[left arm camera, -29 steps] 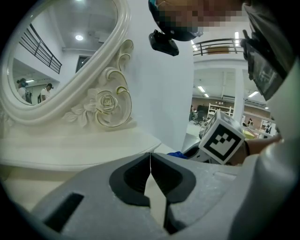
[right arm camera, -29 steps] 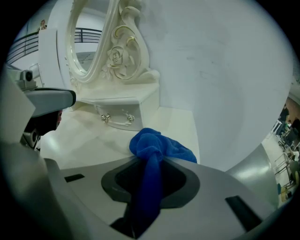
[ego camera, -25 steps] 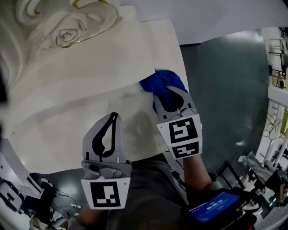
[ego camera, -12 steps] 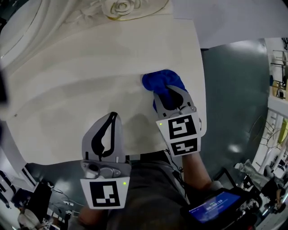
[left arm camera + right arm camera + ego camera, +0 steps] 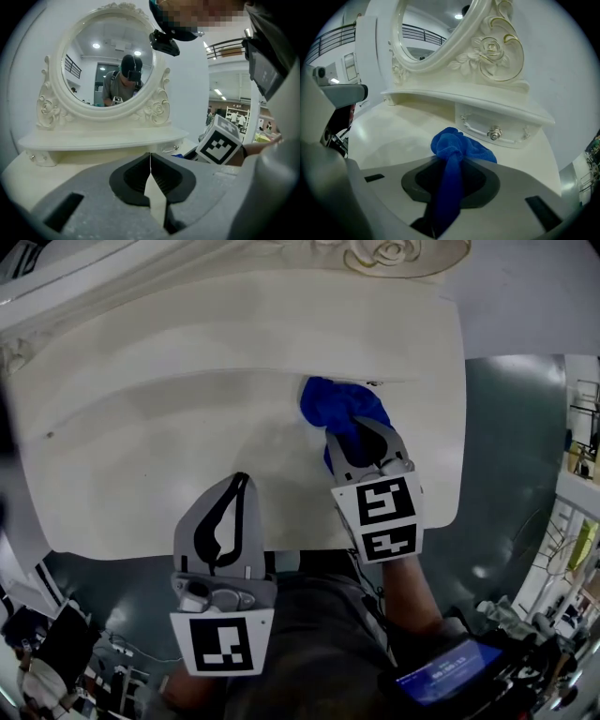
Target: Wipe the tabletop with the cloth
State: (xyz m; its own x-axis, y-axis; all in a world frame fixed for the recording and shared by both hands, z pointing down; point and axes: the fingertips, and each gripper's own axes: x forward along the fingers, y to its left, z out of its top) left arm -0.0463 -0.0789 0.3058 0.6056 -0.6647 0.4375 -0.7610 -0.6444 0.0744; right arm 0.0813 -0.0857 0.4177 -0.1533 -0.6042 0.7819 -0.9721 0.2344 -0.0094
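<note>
Blue bunched microfibre cloth (image 5: 336, 404): clamped in the right tongs (image 5: 356, 437), tail running back between the jaws, wad on the surface just ahead of their tips.
Left tongs (image 5: 240, 486): closed, empty, beside the right pair.
White glossy tabletop (image 5: 141, 446): bare stretch left of the cloth.
Room: small drawer (image 5: 493, 132) ahead, carved oval mirror (image 5: 110, 61) above.

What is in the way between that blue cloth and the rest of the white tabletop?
Nothing visible. The right gripper is shut on the blue cloth, which lies on the tabletop near the drawer. The rest of the top is bare; only the shut left gripper is above its near edge.
</note>
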